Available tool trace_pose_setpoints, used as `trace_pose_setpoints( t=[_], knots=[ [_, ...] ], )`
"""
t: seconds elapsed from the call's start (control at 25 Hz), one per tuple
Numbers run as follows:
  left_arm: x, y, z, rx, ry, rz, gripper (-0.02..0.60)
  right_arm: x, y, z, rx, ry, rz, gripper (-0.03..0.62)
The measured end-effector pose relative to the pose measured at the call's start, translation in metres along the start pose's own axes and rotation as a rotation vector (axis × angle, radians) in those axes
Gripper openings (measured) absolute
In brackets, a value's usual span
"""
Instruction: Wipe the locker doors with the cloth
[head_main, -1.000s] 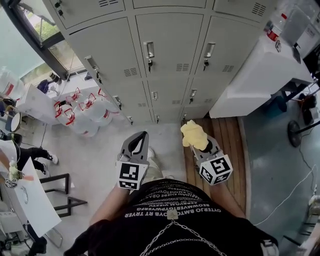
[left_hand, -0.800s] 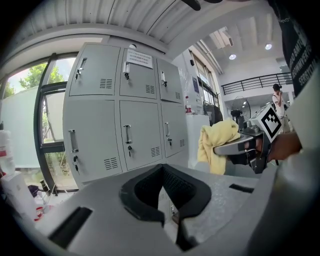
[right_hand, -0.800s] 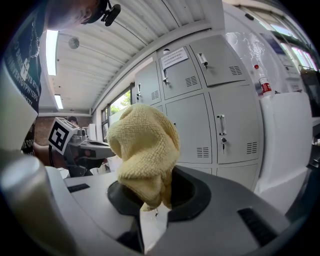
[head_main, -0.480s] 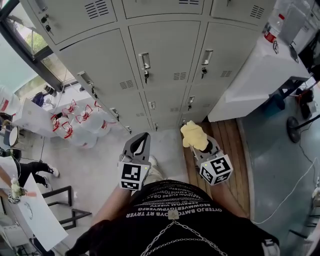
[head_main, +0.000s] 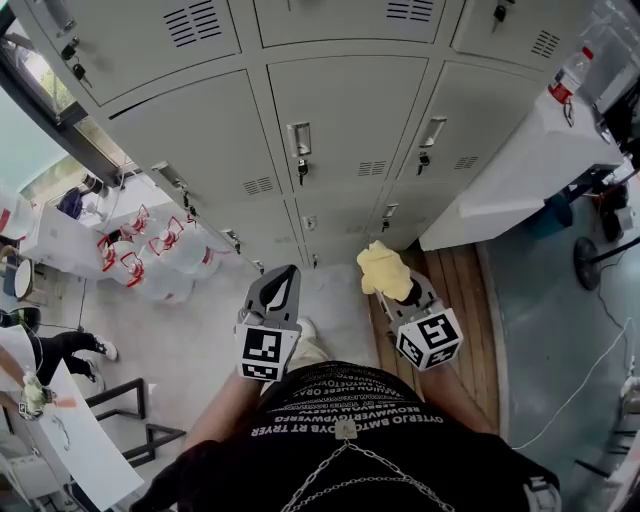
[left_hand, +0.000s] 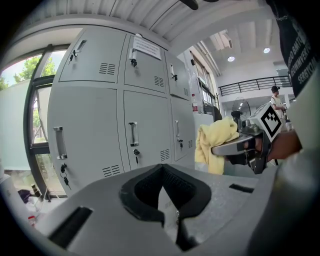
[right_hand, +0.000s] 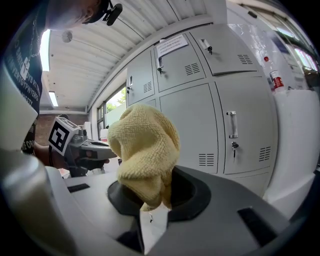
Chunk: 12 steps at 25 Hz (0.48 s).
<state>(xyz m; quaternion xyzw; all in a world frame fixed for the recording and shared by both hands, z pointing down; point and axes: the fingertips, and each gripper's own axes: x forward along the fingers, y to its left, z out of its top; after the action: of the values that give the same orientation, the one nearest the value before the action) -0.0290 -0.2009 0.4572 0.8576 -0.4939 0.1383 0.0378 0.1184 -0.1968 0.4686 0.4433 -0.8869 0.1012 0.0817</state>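
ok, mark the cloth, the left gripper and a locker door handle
yellow cloth (right_hand: 145, 150), right gripper view, middle of the bunched fabric
left gripper (head_main: 287, 272), head view, between its fingertips
locker door handle (head_main: 299, 139), head view, metal pull of the centre door

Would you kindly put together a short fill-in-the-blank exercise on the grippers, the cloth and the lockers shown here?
1. The right gripper is shut on a ____ cloth.
2. The left gripper has its jaws together and holds ____.
3. The grey locker doors are all ____.

Missing words: yellow; nothing; closed.
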Motion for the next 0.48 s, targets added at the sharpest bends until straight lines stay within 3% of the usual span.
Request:
trace_pose_setpoints(
  t=[0.48],
  knots=[
    [0.036, 0.054, 0.011, 0.011, -0.022, -0.021, 0.005, 0.057, -0.01, 0.022, -0.015, 0.006, -0.033, 0.075]
  ],
)
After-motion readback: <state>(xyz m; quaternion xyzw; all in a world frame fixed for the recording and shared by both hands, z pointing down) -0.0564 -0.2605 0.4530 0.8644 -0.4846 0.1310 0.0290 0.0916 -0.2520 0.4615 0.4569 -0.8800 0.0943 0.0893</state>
